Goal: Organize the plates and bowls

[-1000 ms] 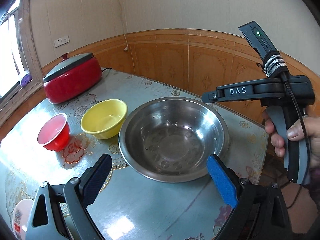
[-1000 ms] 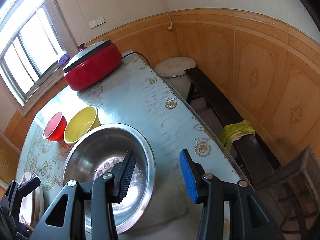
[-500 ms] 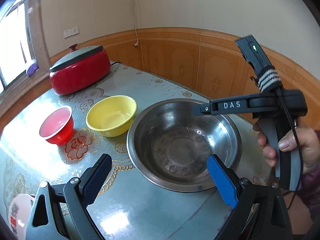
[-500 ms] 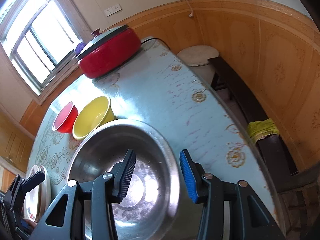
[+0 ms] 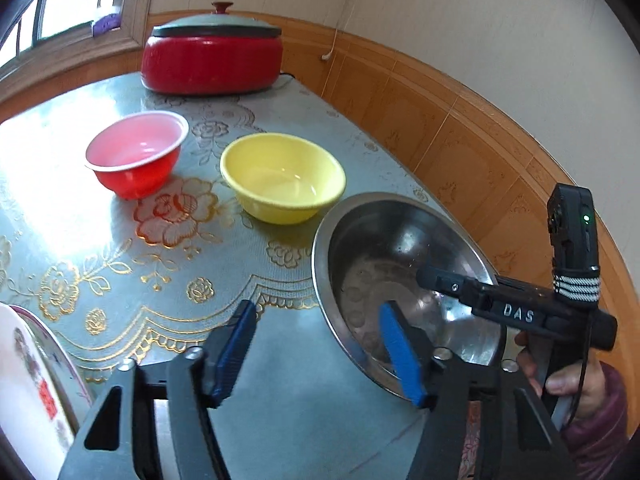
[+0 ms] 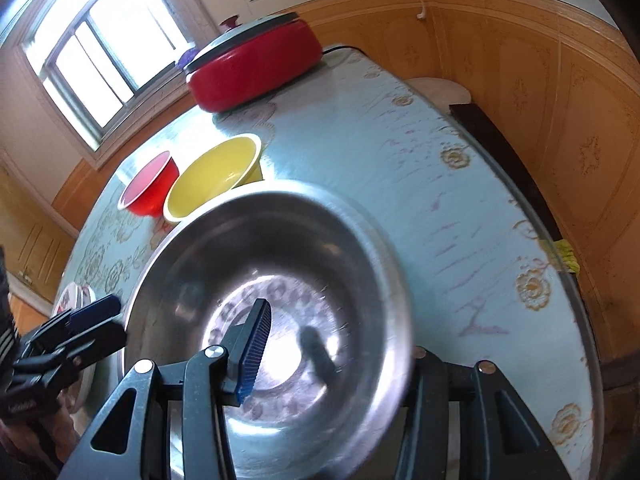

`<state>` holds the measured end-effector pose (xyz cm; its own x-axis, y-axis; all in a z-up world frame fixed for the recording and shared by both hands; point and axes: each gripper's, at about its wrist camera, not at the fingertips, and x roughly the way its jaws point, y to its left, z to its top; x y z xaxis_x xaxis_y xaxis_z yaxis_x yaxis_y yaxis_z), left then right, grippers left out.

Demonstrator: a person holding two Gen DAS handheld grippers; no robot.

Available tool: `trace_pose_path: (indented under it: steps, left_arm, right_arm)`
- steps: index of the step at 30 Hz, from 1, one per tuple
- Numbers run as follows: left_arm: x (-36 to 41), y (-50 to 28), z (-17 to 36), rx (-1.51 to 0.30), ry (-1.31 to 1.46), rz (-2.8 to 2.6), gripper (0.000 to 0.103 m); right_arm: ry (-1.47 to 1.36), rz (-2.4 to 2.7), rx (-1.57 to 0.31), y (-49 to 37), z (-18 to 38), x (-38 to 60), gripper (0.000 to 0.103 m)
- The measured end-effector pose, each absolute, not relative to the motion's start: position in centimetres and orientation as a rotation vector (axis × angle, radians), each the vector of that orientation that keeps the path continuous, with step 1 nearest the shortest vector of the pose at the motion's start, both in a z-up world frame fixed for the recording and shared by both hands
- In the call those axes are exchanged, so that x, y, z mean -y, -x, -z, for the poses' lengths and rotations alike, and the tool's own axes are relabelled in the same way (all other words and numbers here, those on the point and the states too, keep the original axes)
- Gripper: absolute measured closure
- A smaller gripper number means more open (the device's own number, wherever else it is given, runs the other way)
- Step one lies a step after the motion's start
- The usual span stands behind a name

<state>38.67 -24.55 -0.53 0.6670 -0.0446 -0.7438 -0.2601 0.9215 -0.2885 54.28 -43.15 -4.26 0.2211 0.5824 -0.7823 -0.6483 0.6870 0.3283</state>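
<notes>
The steel bowl (image 6: 272, 300) sits at the near right of the desk (image 5: 120, 264), its near rim blurred. The right tongs (image 6: 332, 344) straddle that rim, one finger inside the bowl and the other hidden behind the wall; I cannot tell whether they grip it. The left tongs (image 5: 316, 354) hang apart over the bowl's left edge, holding nothing. A yellow bowl (image 5: 282, 178) stands just beyond, a red bowl (image 5: 136, 156) left of it, a red pot (image 5: 212, 58) at the far end, and plates (image 5: 36, 376) at the near left.
</notes>
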Motion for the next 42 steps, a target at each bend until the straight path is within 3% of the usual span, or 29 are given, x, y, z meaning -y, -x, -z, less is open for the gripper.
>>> trace_pose_path:
  steps: [3, 4, 11, 42]
  left_arm:
    - [24.8, -38.7, 1.2, -0.869, 0.395, -0.115, 0.073]
    - [24.9, -38.6, 1.3, -0.873, 0.388, -0.116, 0.076]
    - [24.1, -35.3, 1.2, -0.865, 0.358, -0.193, 0.077]
    - [22.2, -31.8, -0.2, -0.879, 0.311, -0.408, 0.079]
  right_arm:
    - [0.146, -0.845, -1.022, -53.0, 4.4, 42.3, 0.061]
    - [0.149, -0.850, -1.022, -52.7, 4.5, 42.0, 0.065]
    - [0.217, -0.883, -0.985, -50.2, 4.1, 40.1, 0.078]
    - [0.402, -0.954, -0.903, -44.5, 4.5, 35.3, 0.078]
